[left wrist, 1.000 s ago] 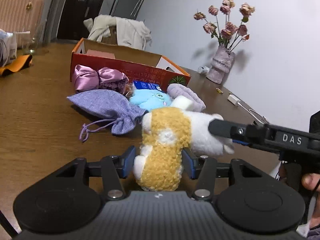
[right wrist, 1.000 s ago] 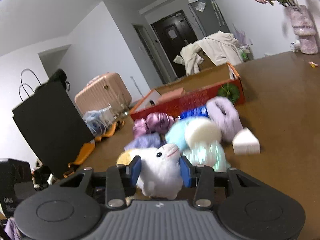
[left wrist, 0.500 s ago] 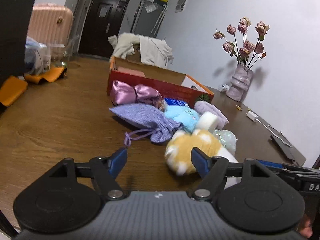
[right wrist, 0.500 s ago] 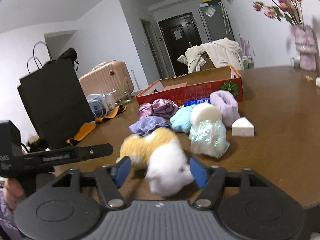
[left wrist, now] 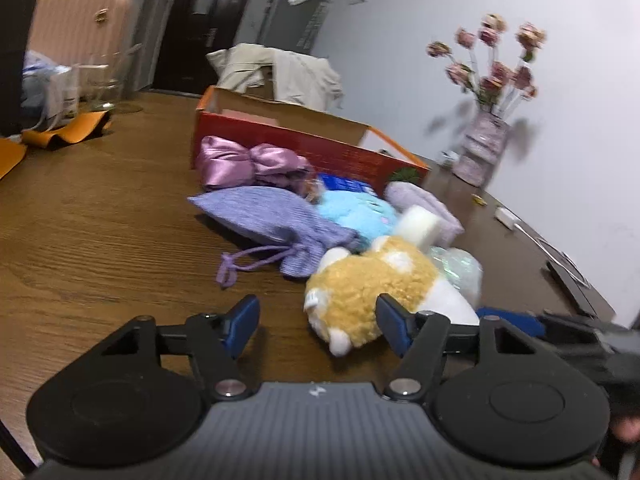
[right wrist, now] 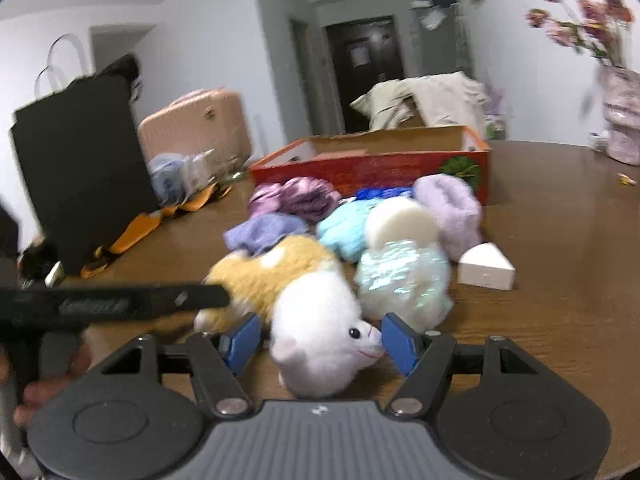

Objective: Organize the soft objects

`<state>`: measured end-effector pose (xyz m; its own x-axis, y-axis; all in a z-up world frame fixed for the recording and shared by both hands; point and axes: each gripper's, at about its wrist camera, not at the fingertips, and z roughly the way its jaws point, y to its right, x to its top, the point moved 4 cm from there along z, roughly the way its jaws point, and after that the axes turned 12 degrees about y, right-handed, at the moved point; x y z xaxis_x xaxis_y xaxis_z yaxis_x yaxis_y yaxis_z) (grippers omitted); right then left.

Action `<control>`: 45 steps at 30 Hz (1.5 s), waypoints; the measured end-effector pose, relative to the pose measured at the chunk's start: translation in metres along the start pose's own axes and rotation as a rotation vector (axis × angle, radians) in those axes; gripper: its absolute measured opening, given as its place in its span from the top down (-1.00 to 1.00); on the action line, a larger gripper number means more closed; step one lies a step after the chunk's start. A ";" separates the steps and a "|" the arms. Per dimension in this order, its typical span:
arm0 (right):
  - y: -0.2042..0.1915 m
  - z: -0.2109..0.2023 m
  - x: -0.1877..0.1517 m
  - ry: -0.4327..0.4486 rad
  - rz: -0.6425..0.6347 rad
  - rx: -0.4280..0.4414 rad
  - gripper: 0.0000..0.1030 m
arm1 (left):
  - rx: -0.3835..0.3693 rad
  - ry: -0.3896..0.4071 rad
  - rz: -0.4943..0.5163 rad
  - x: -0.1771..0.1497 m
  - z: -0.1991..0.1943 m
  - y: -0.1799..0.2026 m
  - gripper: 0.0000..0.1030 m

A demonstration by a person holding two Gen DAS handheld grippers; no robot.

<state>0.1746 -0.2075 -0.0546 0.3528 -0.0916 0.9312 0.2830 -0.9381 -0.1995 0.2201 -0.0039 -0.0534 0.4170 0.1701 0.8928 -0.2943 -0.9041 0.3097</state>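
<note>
Plush toy: the fluffy yellow-and-white stuffed animal (right wrist: 304, 300) lies on its side on the brown wooden table (left wrist: 100, 240), at the near edge of the heap of soft things, probably set down there as one of the group.
Left gripper (left wrist: 318, 326): released; its jaws have just narrowed a little, but the blue pads clasp nothing, and the toy's yellow rump only overlaps the right-hand pad.
Right gripper (right wrist: 320, 342): let go as well, after opening; the toy's white head sits between the pads, its snout right at the right one, with no squeeze showing.
Heap: a purple drawstring cloth pouch (left wrist: 272, 224), a pink satin bow (left wrist: 248, 160), a light-blue plush (right wrist: 344, 228), a round cream sponge (right wrist: 400, 220), a lilac fuzzy roll (right wrist: 452, 208) and a shimmery pale pouf (right wrist: 400, 276) huddle together just before the box; a white wedge sponge (right wrist: 486, 268) sits apart on the right.
Box: the red-and-orange cardboard tray (right wrist: 380, 164) stands at the far side of the heap, open-topped; I make out only a flat pinkish slab inside, none of the soft things.
Judgement: sorting looks barely under way.
</note>
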 end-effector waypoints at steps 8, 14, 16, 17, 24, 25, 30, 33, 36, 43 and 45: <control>-0.008 0.016 -0.003 -0.010 -0.016 -0.002 -0.40 | -0.035 -0.003 -0.018 0.005 0.011 -0.001 -0.16; -0.011 0.027 -0.005 -0.038 -0.019 0.016 -0.04 | -0.091 -0.006 0.003 0.005 0.017 0.004 0.27; -0.011 0.025 -0.005 -0.043 -0.014 0.019 -0.02 | -0.095 0.002 0.028 0.006 0.015 0.007 0.29; -0.010 0.023 -0.005 -0.040 -0.003 0.015 -0.01 | -0.097 0.000 0.031 0.007 0.014 0.009 0.30; -0.009 0.001 0.026 0.036 -0.010 0.011 0.01 | -0.143 0.059 0.015 0.041 0.005 0.028 0.30; -0.005 0.000 0.034 0.054 -0.013 0.007 0.01 | -0.158 0.069 0.023 0.049 0.008 0.032 0.30; 0.021 0.008 0.074 0.110 -0.034 -0.018 0.01 | -0.199 0.104 0.075 0.089 0.044 0.056 0.30; 0.041 0.022 0.099 0.121 -0.037 -0.033 0.01 | -0.203 0.114 0.100 0.107 0.069 0.070 0.30; 0.060 0.041 0.124 0.120 -0.035 -0.039 0.01 | -0.202 0.098 0.091 0.132 0.104 0.079 0.30; 0.113 0.121 0.184 0.077 -0.024 -0.050 0.01 | -0.171 0.030 0.090 0.189 0.208 0.083 0.30; 0.130 0.151 0.194 0.045 -0.004 -0.056 0.01 | -0.147 -0.011 0.064 0.198 0.244 0.078 0.30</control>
<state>0.4145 -0.2969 0.0536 0.3113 -0.1020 0.9448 0.2333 -0.9556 -0.1800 0.4896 -0.1361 0.0676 0.4026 0.1089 0.9089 -0.4430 -0.8457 0.2976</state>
